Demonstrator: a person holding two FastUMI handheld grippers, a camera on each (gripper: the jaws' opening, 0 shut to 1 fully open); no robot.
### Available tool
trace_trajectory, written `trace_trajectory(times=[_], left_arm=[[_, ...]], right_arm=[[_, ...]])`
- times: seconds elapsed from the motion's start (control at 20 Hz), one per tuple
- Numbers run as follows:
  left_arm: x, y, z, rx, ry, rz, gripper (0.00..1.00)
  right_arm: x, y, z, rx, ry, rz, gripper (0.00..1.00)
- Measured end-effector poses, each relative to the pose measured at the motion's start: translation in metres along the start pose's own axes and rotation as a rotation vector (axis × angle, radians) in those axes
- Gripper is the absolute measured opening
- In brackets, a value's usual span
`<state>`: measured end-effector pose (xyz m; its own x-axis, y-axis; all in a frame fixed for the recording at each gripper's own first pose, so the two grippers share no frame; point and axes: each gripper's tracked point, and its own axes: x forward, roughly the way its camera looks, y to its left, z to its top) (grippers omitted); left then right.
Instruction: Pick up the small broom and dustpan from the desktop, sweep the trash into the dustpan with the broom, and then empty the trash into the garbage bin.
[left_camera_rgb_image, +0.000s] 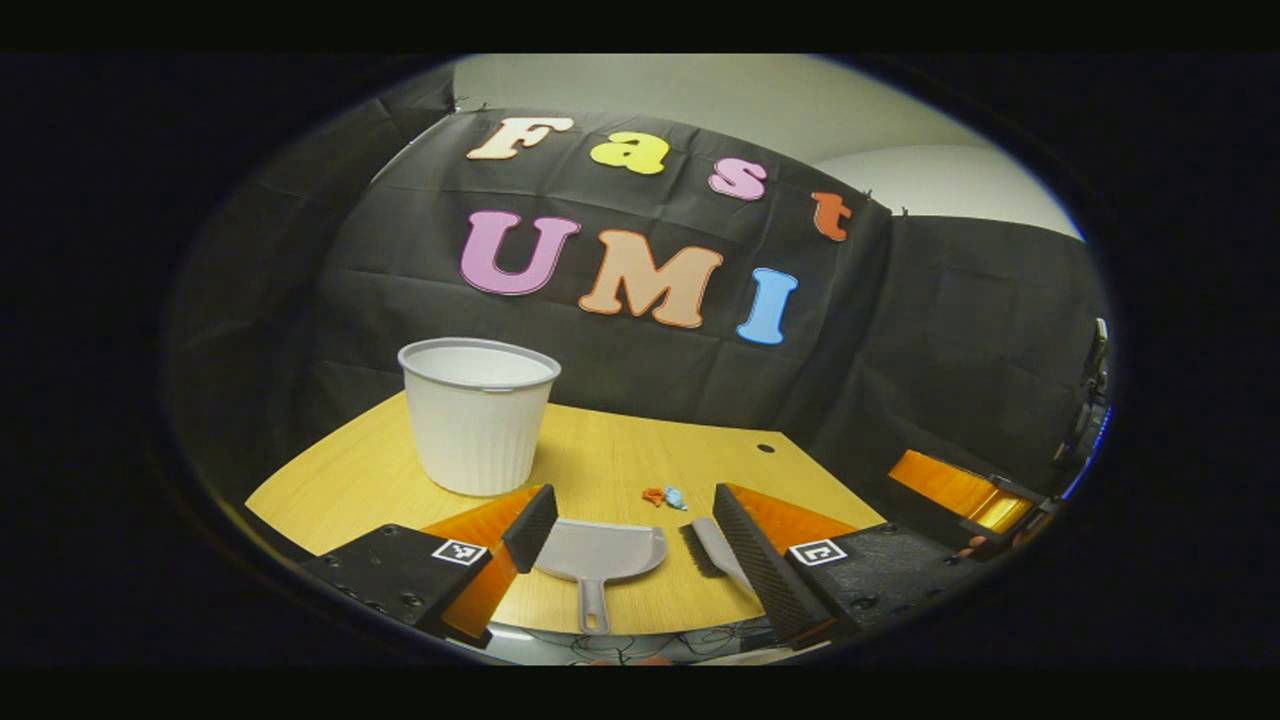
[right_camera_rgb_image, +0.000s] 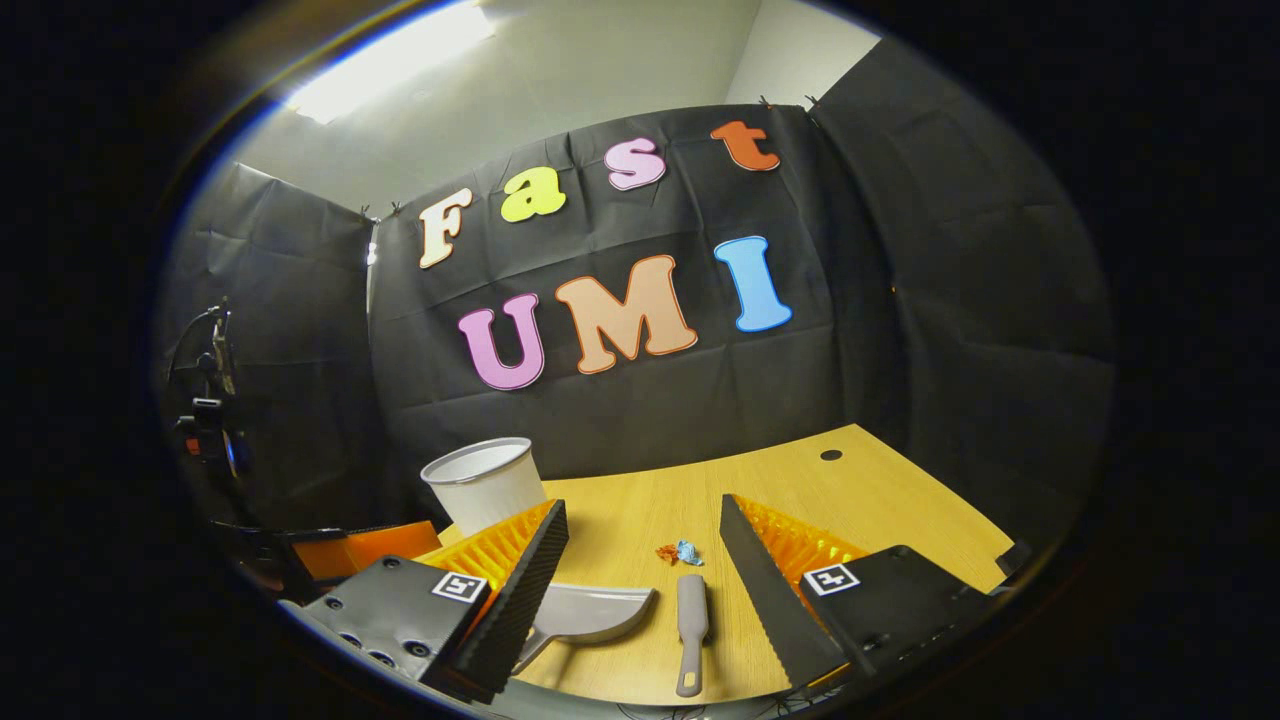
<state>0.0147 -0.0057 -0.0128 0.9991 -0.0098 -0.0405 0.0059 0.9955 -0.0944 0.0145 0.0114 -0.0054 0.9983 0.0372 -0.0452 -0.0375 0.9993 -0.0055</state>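
A: Both tongs hang spread with nothing between them, the left tongs (left_camera_rgb_image: 630, 545) over the dustpan (left_camera_rgb_image: 600, 553), the right tongs (right_camera_rgb_image: 640, 590) over the broom (right_camera_rgb_image: 690, 618). Both tools lie flat by the desk's (left_camera_rgb_image: 620, 460) near edge.

B: And the trash (right_camera_rgb_image: 679, 552)?

A: Two small scraps just beyond them, mid-desk. The bin (left_camera_rgb_image: 478, 413) stands toward the far left corner.

B: The risk?

A: I'd say the thin handles: a pinch off-centre could swing the broom round, or nudge the dustpan off the near edge.
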Motion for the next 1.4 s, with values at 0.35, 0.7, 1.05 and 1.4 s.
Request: trace_trajectory(times=[0.35, 0.7, 1.05, 1.4], left_arm=[[-0.003, 0.0, -0.008, -0.015, 0.017, -0.004, 0.95], [-0.008, 0.002, -0.019, -0.007, 0.049, -0.002, 0.94], [-0.007, 0.004, -0.03, -0.019, 0.084, -0.014, 0.94], [-0.005, 0.009, -0.033, -0.018, 0.09, -0.004, 0.94]], right_arm=[[-0.004, 0.002, -0.005, -0.005, 0.011, 0.002, 0.99], [-0.007, 0.007, -0.014, -0.005, 0.038, 0.005, 0.99], [-0.007, 0.009, -0.025, -0.035, 0.07, 0.0, 0.99], [-0.004, 0.006, -0.029, -0.009, 0.083, -0.003, 0.99]])
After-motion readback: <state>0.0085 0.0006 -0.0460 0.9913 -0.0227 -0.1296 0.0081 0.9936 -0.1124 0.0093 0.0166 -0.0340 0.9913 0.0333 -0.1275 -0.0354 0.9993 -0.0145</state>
